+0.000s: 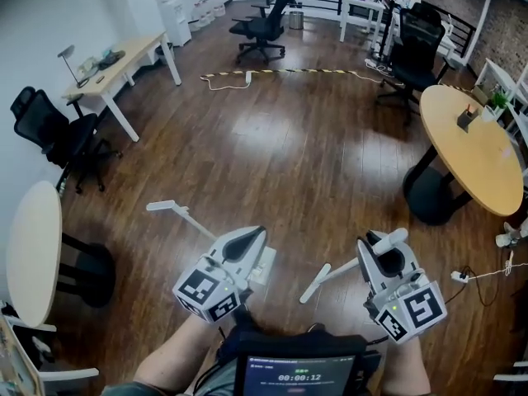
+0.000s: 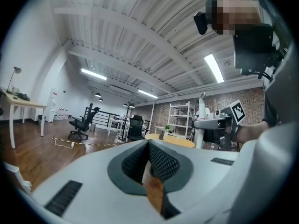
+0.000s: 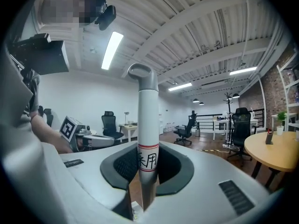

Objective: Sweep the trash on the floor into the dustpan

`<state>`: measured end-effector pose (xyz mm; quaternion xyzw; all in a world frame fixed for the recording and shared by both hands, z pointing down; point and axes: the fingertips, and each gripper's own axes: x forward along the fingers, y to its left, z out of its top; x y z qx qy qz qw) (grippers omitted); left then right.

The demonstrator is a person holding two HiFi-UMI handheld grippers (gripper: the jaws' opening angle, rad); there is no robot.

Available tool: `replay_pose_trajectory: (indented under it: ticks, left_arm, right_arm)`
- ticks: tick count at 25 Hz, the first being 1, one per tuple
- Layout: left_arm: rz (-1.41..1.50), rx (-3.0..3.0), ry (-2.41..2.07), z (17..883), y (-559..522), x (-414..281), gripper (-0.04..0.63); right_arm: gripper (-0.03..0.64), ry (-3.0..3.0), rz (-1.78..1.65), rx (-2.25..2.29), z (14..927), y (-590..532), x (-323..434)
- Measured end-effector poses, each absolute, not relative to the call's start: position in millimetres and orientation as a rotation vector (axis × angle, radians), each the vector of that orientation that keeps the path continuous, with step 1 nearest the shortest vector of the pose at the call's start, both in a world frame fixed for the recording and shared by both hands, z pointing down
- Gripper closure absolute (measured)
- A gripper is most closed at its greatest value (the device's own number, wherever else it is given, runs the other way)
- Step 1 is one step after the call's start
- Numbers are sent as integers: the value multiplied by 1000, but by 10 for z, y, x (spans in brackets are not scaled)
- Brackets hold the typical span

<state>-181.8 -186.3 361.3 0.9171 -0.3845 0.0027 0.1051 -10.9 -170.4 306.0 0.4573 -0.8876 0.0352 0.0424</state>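
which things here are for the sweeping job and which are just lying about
For the job: long white handle gripped in the right tool; second white handle beside the left tool.
Just about: black office chair, round table, desk, striped cable strip.

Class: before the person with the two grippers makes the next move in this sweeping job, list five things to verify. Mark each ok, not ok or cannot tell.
1. Right gripper has a firm hold on the labelled white handle: ok, its jaws are closed on it.
2. Left gripper holds a tool: not ok, its jaws are together with nothing between them.
3. Second white handle is near the left gripper: ok, probably; the head view shows it just beside that gripper.
4. Trash is located on the floor: cannot tell, none shows.
5. Dustpan is placed to receive the trash: cannot tell, no pan is in view.
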Motion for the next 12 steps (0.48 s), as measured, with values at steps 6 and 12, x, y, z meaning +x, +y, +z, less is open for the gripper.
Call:
replay_pose_trajectory:
  ticks: [6,12]
  left_arm:
    - [24,2743,-1157,3390,-1338,-912,594]
    - [43,2765,-1109,3180,-928,-450,594]
  right_arm:
    - [537,-2739,49,1407,2882,-1167,805]
    - [537,-2710,13,1471,2674,-724,1305]
